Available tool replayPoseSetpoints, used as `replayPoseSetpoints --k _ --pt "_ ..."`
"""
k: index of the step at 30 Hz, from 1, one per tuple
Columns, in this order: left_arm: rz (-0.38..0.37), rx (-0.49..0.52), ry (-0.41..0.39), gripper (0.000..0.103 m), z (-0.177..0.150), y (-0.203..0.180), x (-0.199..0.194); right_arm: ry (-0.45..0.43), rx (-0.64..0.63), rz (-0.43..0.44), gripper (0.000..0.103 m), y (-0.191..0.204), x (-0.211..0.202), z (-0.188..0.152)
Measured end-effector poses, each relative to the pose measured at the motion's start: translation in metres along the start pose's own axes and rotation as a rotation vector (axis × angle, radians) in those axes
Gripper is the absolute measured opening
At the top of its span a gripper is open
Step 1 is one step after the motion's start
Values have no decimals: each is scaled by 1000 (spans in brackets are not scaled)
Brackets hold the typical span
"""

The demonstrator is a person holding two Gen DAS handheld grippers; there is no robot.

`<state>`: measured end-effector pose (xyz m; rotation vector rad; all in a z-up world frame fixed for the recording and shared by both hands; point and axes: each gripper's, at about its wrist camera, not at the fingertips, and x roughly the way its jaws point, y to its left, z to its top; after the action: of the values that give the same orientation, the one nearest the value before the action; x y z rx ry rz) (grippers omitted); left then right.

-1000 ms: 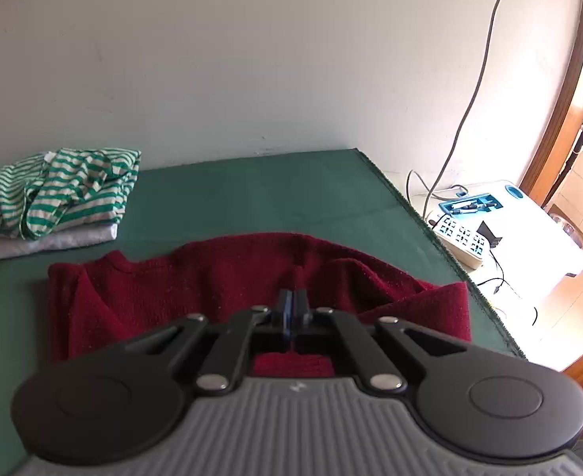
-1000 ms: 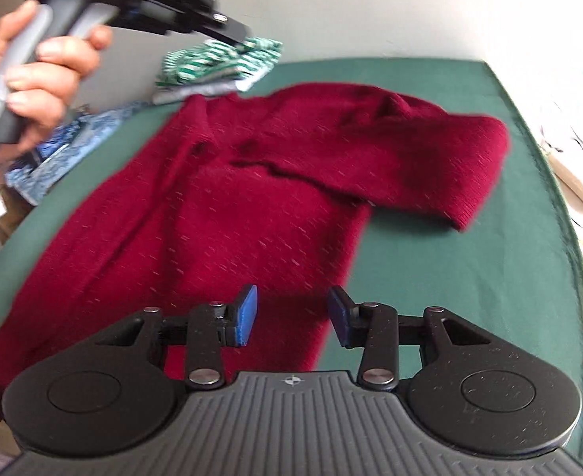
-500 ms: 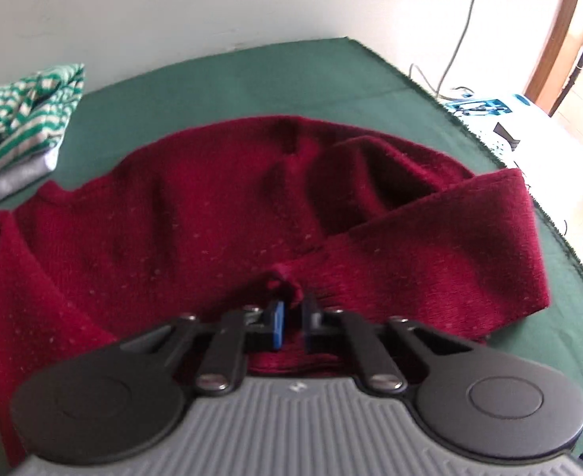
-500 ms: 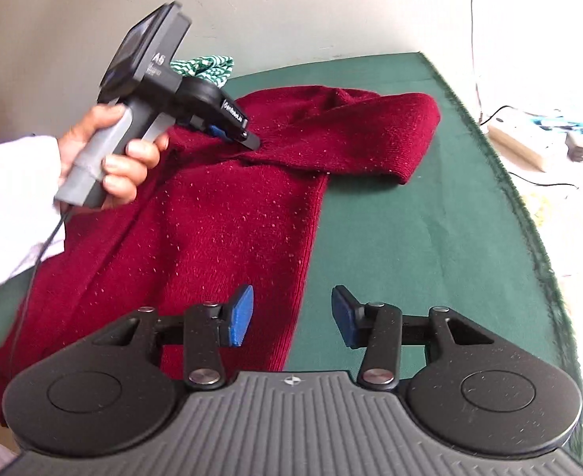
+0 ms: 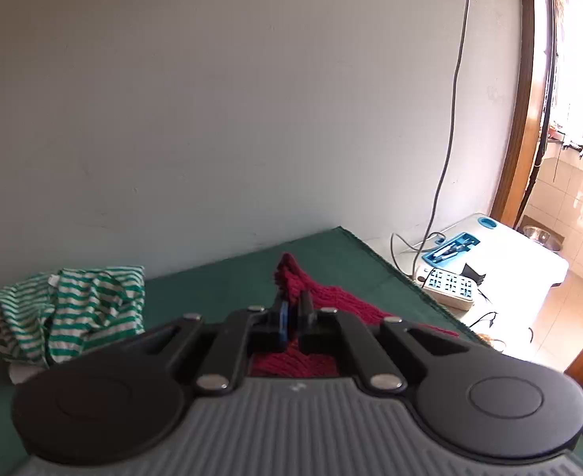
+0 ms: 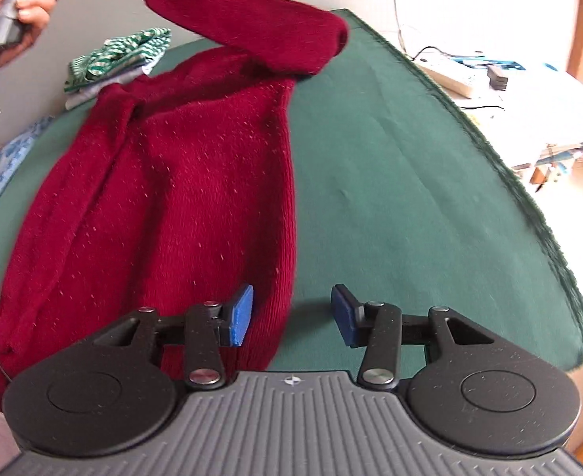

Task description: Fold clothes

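A green table holds one dark red sweater, which lies flat along the table's left half with its hem nearest the right wrist camera. One sleeve is lifted off the table, and its cuff is pinched in the left gripper, whose blue pads are pressed together on the knit. In the left wrist view the cuff sticks up just past the fingertips, and more red knit shows below them. In the right wrist view the person's left hand grips that tool's grey handle at the top left corner.

The right gripper hovers over the sweater's hem with its jaws spread wide and nothing between them. Its left pad sits over the sweater's right edge; its right pad sits over bare green cloth.

One stack of folded clothes, green-and-white striped on top, rests at the far left corner of the table. A blue patterned cloth lies at the left edge. Beyond the right edge, on a white surface, sit one blue tray holding small dark items too tiny to identify, and one power strip.
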<state>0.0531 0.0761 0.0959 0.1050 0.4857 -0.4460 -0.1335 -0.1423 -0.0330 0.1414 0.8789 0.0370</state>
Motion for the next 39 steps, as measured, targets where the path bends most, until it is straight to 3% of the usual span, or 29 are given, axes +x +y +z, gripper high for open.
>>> replayPoseSetpoints --k 3,4,5,8,13,16,18,19,20,22,25,28,30,31,34,35,36,39 --pt "12 -32 -13 0 3 19 -13 -25 -39 -66 46 14 -1 -11" --pt "12 -54 -16 0 4 26 -18 -34 -56 -68 35 18 0 -13" --pt "13 -72 -19 0 5 32 -23 -44 -73 -67 11 23 0 -15" --pt "24 -92 -27 0 5 43 -40 -34 -129 -63 6 32 0 -7" --pt "144 -68 -110 0 -2 64 -72 -59 16 -130 4 -1 -22 -2" --pt "171 -54 -81 0 -19 76 -75 -6 -16 -150 4 -4 -16 -9" --pt "174 -54 -35 0 -28 81 -71 27 -71 -164 12 0 -11 -8" --pt "184 -52 -38 0 -31 83 -74 29 -86 -175 24 2 -12 -1" --pt "189 -52 -43 0 -34 84 -77 -10 -73 -186 29 1 -17 7" --pt "175 -53 -65 0 -33 82 -82 -118 -34 -152 31 -4 -32 28" --pt "192 -5 -102 0 -27 67 -88 -177 -27 20 32 -1 -28 75" --pt "191 55 -122 0 -15 45 -94 -119 35 255 41 11 13 128" --pt "198 98 -144 0 -8 28 -101 -88 117 371 40 20 55 157" --pt "194 109 -156 0 -4 19 -107 -68 84 392 40 34 78 171" --pt "177 142 -188 0 6 -6 -126 -5 -144 294 21 76 148 198" --pt "184 160 -199 1 6 -13 -132 -1 -168 273 16 85 169 206" --pt "197 177 -206 1 6 -19 -136 -26 -162 263 16 89 183 212" --pt "250 206 -201 1 -2 -27 -141 -258 -73 271 18 86 197 247"
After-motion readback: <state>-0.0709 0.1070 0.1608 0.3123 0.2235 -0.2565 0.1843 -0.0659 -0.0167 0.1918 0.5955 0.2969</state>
